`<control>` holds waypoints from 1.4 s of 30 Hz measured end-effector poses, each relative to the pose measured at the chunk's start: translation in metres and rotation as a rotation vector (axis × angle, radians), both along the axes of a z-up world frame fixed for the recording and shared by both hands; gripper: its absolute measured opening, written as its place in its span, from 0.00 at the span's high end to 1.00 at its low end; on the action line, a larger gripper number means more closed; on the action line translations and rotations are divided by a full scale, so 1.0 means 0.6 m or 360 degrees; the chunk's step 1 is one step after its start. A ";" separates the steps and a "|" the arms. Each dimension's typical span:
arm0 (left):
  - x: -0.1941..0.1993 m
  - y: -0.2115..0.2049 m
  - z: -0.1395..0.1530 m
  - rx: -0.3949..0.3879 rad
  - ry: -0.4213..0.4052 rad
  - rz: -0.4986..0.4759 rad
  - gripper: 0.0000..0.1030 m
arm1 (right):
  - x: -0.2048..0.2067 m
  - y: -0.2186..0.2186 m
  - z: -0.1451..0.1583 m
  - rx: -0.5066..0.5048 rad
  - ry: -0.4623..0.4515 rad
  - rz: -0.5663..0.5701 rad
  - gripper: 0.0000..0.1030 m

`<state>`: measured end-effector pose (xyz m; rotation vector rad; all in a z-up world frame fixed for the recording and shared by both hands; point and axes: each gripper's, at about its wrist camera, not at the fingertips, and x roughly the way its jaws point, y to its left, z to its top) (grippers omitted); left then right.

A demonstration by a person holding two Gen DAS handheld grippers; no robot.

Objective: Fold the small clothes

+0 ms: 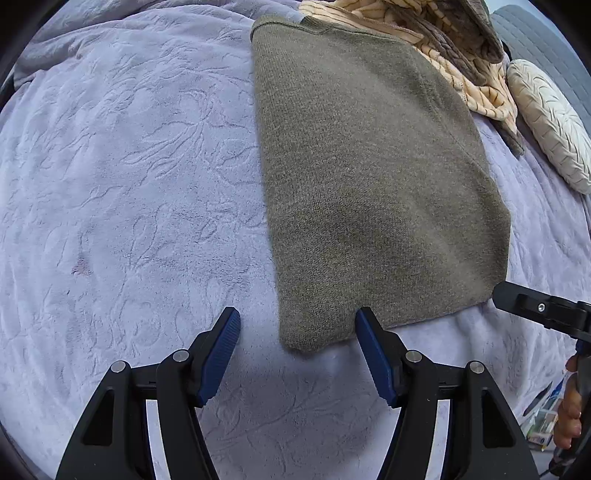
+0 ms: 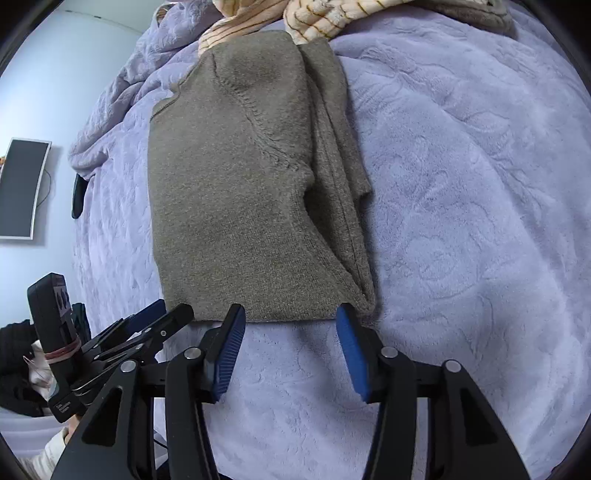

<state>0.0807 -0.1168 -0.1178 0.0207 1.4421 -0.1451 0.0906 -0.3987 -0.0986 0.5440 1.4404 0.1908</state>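
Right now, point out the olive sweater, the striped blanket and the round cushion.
olive sweater (image 1: 376, 177): left wrist view, middle of the folded knit.
striped blanket (image 1: 476, 88): left wrist view, a cream fold beside the sweater's far edge.
round cushion (image 1: 550, 122): left wrist view, its pleated face.

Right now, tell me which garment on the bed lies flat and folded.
The olive sweater, by the fingers; the striped cream clothes are heaped behind it.

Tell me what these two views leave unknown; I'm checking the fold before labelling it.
- Olive sweater top edge: both views, covered by the striped cream garment.
- Its underside and inner layers: hidden by the folded top layer.
- Left gripper in the right wrist view: jaw gap hidden, seen edge-on.
- Right gripper in the left wrist view: cut off by the frame edge.
- Striped garment: cut off at the top.
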 end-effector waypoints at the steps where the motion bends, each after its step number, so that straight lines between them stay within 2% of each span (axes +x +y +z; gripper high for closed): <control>1: 0.000 0.000 0.000 0.0001 0.0001 0.0004 0.36 | -0.001 -0.001 0.003 -0.0005 -0.0006 0.0004 0.44; 7: -0.001 0.000 0.004 0.0037 -0.0017 0.0010 0.36 | -0.002 -0.007 0.021 -0.0048 -0.0049 0.0020 0.43; 9: -0.002 -0.001 0.006 0.0046 -0.0028 0.0005 0.36 | -0.002 -0.011 0.027 -0.0064 -0.0062 0.0013 0.38; 11: -0.003 -0.001 0.007 0.0054 -0.0031 0.0005 0.25 | 0.000 -0.016 0.031 -0.0084 -0.0078 0.0009 0.37; 12: -0.002 -0.001 0.007 0.0064 -0.0031 0.0006 0.11 | 0.001 -0.019 0.033 -0.0093 -0.0087 0.0008 0.37; 13: -0.001 0.001 0.009 0.0071 -0.0039 0.0008 0.10 | 0.001 -0.021 0.035 -0.0099 -0.0093 0.0005 0.37; 15: 0.000 0.001 0.011 0.0081 -0.0048 0.0005 0.10 | 0.003 -0.026 0.038 -0.0105 -0.0102 -0.0001 0.36; 18: 0.001 0.004 0.011 0.0088 -0.0033 0.0012 0.10 | 0.003 -0.030 0.041 -0.0109 -0.0117 -0.0009 0.25; 21: 0.001 0.007 0.010 0.0088 -0.0015 0.0021 0.10 | 0.002 -0.029 0.045 -0.0109 -0.0146 -0.0008 0.20; 22: 0.001 0.009 0.009 0.0088 0.0000 0.0025 0.10 | 0.001 -0.029 0.047 -0.0109 -0.0154 -0.0005 0.13; 23: 0.000 0.011 0.007 0.0089 0.0024 0.0031 0.10 | 0.000 -0.028 0.048 -0.0109 -0.0161 -0.0003 0.11; 25: -0.002 0.015 0.001 0.0097 0.0048 0.0034 0.10 | -0.002 -0.024 0.050 -0.0103 -0.0161 0.0012 0.00; 29: -0.016 0.021 -0.013 0.0117 0.0102 0.0033 0.10 | -0.012 -0.019 0.055 -0.0109 -0.0169 0.0037 0.00; 32: -0.026 0.030 -0.019 0.0058 0.0156 0.0042 0.10 | -0.019 -0.023 0.056 -0.0088 -0.0139 0.0044 0.00; 37: -0.036 0.045 0.003 0.0000 0.0092 0.0053 0.10 | -0.029 -0.037 0.065 -0.0123 -0.0117 0.0053 0.00; 42: -0.018 0.062 0.037 -0.0134 -0.0002 0.0085 0.10 | -0.015 -0.056 0.091 -0.0158 -0.0143 0.0085 0.00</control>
